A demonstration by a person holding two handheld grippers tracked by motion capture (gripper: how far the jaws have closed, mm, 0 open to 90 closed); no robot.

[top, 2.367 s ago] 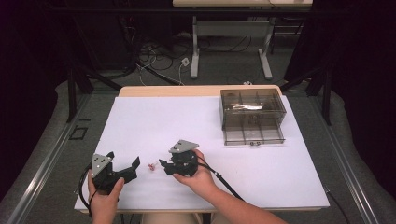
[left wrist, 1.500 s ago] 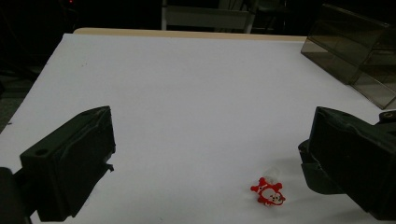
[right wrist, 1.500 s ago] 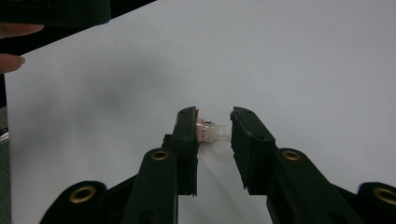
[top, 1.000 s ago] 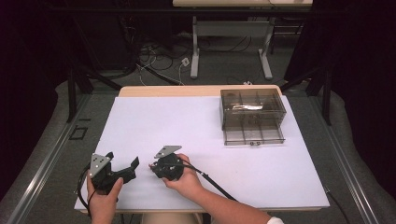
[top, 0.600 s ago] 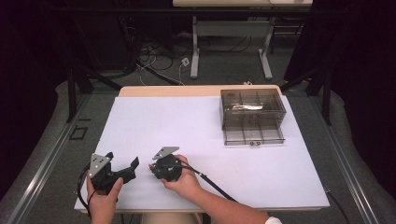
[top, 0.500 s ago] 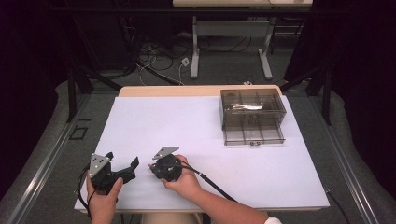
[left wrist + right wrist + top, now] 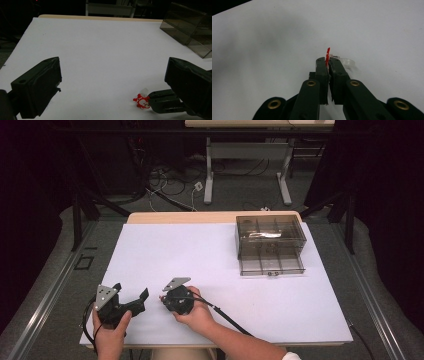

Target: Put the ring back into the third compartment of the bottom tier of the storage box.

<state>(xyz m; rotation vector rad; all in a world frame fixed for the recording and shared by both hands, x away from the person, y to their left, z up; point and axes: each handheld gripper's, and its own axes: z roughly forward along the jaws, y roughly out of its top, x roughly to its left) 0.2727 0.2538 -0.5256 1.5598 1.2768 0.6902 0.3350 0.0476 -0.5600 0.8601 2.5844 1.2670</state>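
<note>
We are observing the right tongs clamping a small red charm edge-on between their tips, low over the white counter, near its front edge. A clear ring attached to the charm is resting on the counter just beside the tips. We are recording the left tongs standing wide apart, holding nothing, just beside the right tongs. A smoky plastic drawer box is sitting well apart, at the far right.
</note>
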